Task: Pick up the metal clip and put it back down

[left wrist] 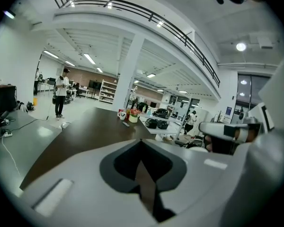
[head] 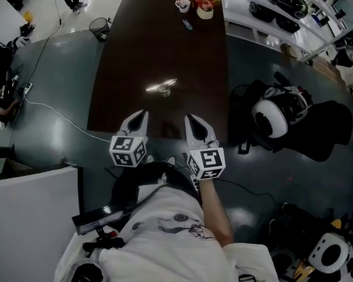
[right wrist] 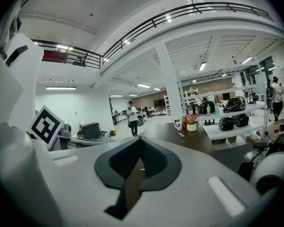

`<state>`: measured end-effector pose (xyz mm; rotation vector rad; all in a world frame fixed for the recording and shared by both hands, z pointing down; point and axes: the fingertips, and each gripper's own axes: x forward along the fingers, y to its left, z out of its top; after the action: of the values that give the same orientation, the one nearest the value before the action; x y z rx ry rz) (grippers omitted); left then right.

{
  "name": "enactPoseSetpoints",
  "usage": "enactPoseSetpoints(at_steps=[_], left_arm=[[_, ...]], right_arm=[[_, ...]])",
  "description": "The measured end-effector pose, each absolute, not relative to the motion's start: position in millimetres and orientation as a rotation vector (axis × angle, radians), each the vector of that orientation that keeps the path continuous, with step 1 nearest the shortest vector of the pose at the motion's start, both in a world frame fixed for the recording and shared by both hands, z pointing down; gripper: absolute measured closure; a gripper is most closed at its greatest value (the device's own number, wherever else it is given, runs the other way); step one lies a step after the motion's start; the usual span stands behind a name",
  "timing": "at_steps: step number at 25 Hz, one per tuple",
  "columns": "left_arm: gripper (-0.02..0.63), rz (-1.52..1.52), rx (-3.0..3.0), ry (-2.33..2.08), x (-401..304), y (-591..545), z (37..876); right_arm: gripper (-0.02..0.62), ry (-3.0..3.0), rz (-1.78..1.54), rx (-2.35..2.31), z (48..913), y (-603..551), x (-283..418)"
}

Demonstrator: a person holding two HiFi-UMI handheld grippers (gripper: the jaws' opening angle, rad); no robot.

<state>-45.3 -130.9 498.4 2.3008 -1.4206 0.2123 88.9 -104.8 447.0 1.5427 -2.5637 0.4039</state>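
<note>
The metal clip lies flat and shiny on the long dark brown table, about mid-length. Both grippers hover side by side over the table's near end, short of the clip and pointing toward it. My left gripper is shut with nothing in it; in its own view the jaws meet in a point over the table. My right gripper is also shut and empty, its jaws closed together. The clip is hidden behind the jaws in the left gripper view.
A mug, a flower pot and a small dark item stand at the table's far end. A wire wastebasket sits at the far left. A white-and-black device rests on a dark seat right of the table. A cable runs across the floor.
</note>
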Motion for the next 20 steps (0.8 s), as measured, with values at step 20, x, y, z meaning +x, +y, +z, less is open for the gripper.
enactPoseSetpoints(at_steps=[20], left_arm=[[0.607,0.236,2.329,-1.314,-48,-210,512]], right_arm=[[0.594,-2.452,0.403,1.622,451,-182,71]])
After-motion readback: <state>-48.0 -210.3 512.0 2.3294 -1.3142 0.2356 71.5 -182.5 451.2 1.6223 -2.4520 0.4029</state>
